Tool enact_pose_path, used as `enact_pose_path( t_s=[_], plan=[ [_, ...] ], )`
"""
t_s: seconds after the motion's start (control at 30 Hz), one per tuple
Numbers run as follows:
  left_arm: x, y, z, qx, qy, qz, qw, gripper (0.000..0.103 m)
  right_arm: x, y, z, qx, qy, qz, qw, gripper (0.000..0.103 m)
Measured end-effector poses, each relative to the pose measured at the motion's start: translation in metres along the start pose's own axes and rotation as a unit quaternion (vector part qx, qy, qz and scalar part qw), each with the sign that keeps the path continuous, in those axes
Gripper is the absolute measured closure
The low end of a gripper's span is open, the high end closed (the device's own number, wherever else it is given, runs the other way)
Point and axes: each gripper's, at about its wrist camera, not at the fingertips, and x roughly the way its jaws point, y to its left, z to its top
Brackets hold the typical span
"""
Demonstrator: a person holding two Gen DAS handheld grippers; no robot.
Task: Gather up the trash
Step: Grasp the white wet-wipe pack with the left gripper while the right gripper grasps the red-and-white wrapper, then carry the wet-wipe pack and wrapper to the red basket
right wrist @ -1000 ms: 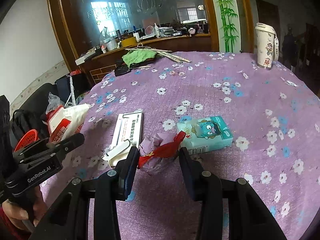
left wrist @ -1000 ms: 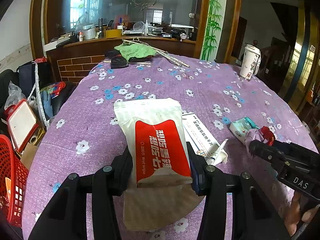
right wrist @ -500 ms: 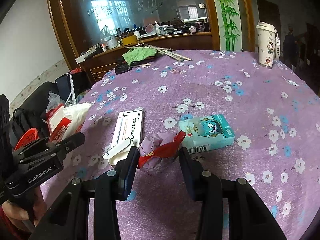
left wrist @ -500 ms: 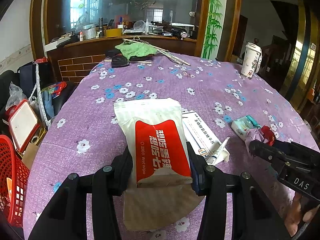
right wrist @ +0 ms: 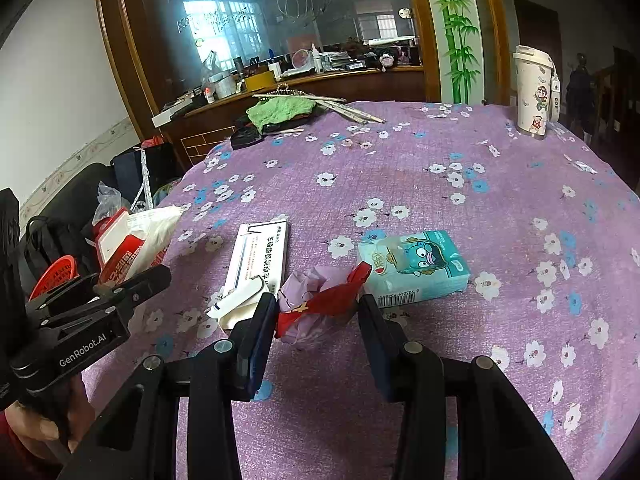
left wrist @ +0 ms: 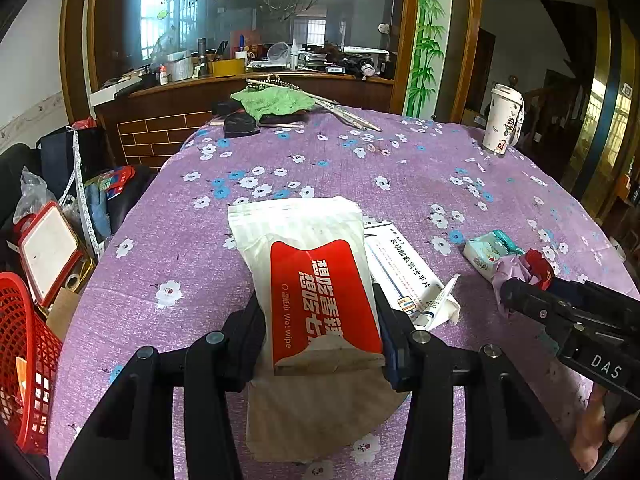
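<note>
A round table under a purple flowered cloth [left wrist: 328,168] fills both views, and everything below is placed against it. Off its left edge a red mesh basket [left wrist: 20,360] stands low beside clutter on a dark seat. At the table's far edge lies a green cloth [left wrist: 272,102] with long thin sticks beside it, and at the far right edge stands a white lidded cup with cartoon figures [right wrist: 534,92].

On the near part of the table, the left gripper [left wrist: 320,336] has its jaws closed partway onto a white and red wet wipe pack [left wrist: 308,272], the pads pressing its two sides; the pack's near end is lifted and its far end slants down toward the cloth. Just right of the pack a flat white medicine box with blue print [right wrist: 260,256] lies on the table, with a small white tube [right wrist: 236,302] across its near end.

Further right, a teal pocket tissue pack [right wrist: 416,266] lies flat. Touching its left corner is a crumpled purple and red wrapper [right wrist: 320,300], which sits between the fingers of the right gripper [right wrist: 318,320]. The left pad touches the wrapper; whether the right pad reaches it I cannot tell, so a grip is uncertain. Its jaws stand partly apart.
</note>
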Motion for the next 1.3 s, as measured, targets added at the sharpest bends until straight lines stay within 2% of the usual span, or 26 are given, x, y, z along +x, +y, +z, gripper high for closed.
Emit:
enact_pose_path(
  t_s=[0.3,0.53,0.73,0.87,1.03,1.17,1.3],
  plan=[
    [-0.008,0.003,0.004,-0.009,-0.006,-0.001,0.9999,0.056,-0.002,-0.002,0.004,0.008,-0.006,0.0,1.0,0.057],
    [-0.052,0.021,0.008,-0.02,-0.029,-0.002,0.9994,0.056,-0.021,0.026,0.007,0.0,-0.004,0.015,1.0,0.057],
    [-0.102,0.071,0.005,-0.059,-0.044,0.003,0.9973,0.056,-0.033,0.09,0.012,-0.046,0.006,0.066,0.997,0.057],
    [-0.134,0.119,-0.009,-0.084,-0.05,0.033,0.9947,0.056,-0.028,0.146,0.014,-0.072,0.028,0.123,0.989,0.057],
    [-0.161,0.189,-0.037,-0.113,-0.046,0.099,0.9876,0.056,-0.015,0.224,0.012,-0.121,0.048,0.172,0.976,0.057],
    [-0.17,0.24,-0.055,-0.151,-0.036,0.128,0.9795,0.056,-0.001,0.283,0.012,-0.151,0.059,0.202,0.966,0.056],
    [-0.173,0.276,-0.068,-0.185,-0.032,0.139,0.9724,0.056,0.017,0.33,0.011,-0.167,0.073,0.221,0.958,0.056]
  ],
)
